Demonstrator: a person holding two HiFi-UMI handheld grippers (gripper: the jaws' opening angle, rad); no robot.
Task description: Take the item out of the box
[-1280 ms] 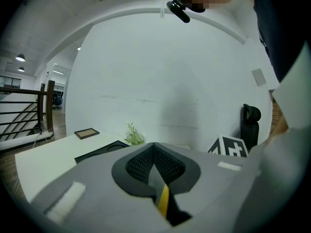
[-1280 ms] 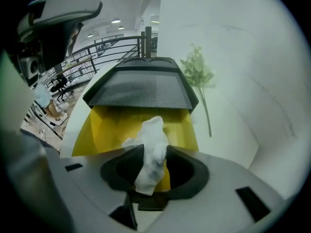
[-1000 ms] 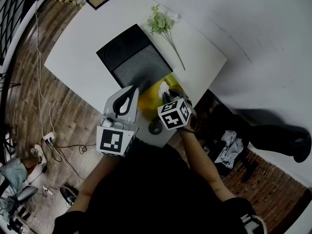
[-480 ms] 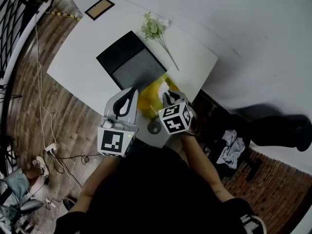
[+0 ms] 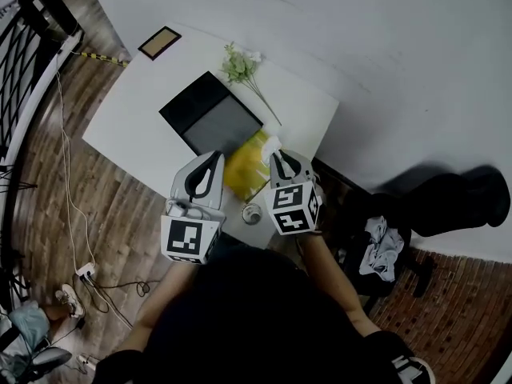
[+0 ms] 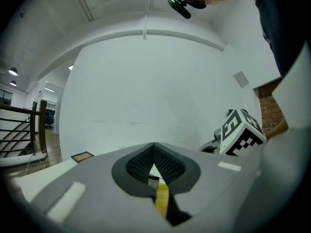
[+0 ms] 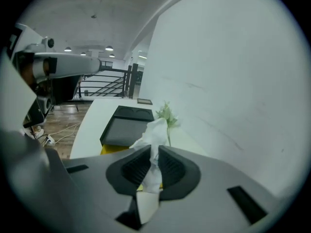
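White counter point(image 5: 128, 126) carries the big black and grey tray point(image 5: 210, 118), and at its near corner is the yellow box point(image 5: 244, 170), between the two claws. The item is a white tissue point(image 7: 154, 130) which comes out of the top of this box; its upper part is free above the right claw point(image 7: 154, 152) and its lower part goes down toward the box. I judge it very light, soft and without any stiffness, and also easy to tear, so a pull should go straight away from the opening. The best place to hold is the bunched middle, where many folds lie together, not a single loose corner. The right claw pinches it exactly there, jaws nearly together on the crumpled paper. The left claw point(image 6: 154, 147) is pressed together, and a thin yellow edge shows between its jaws. I take this for the edge of the box, which is light too and would rise with the tissue if nobody kept it. Compared with one second ago, both claws stand higher over the counter, the right one more. The right jaws have just been closing, with the tissue between them. The box seems lifted a little from the counter, though I cannot be sure, and the counter now looks smaller in the head view.
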